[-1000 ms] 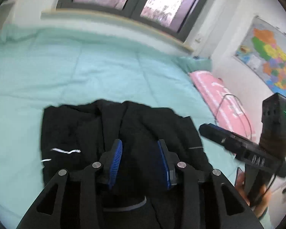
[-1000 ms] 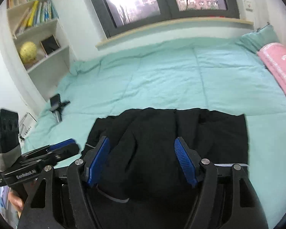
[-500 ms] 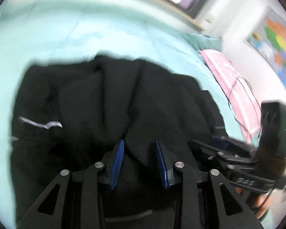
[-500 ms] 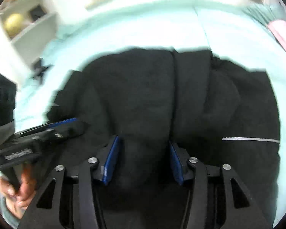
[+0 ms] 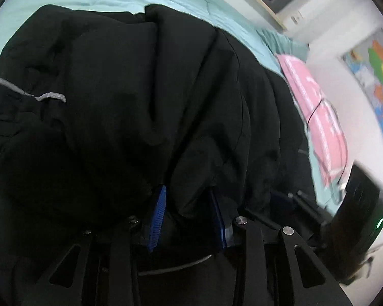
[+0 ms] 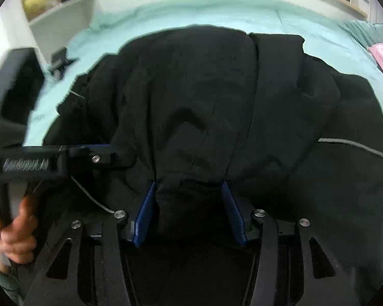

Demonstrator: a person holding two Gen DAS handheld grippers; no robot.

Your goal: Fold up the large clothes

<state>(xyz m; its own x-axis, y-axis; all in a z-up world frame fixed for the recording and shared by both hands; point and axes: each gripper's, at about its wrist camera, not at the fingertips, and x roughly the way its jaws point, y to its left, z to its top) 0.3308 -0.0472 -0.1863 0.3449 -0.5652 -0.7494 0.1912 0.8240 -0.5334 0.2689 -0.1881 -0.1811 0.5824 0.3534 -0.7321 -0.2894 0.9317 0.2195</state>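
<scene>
your black jacket (image 5: 130, 107) lies bunched on the teal bed cover (image 6: 217, 12), padded, soft and probably slippery, so it will slump and slide. your left gripper (image 5: 187, 211) and right gripper (image 6: 190, 204) each have fabric bulging between part-open jaws; whether they pinch it yet i cannot tell, black on black. take hold at a hem or seam, through all layers.

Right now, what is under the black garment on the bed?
Under the black garment lies the mint-green quilt, which shows all round its edges. Whatever lies beneath the garment's middle is covered, so I cannot tell.
</scene>
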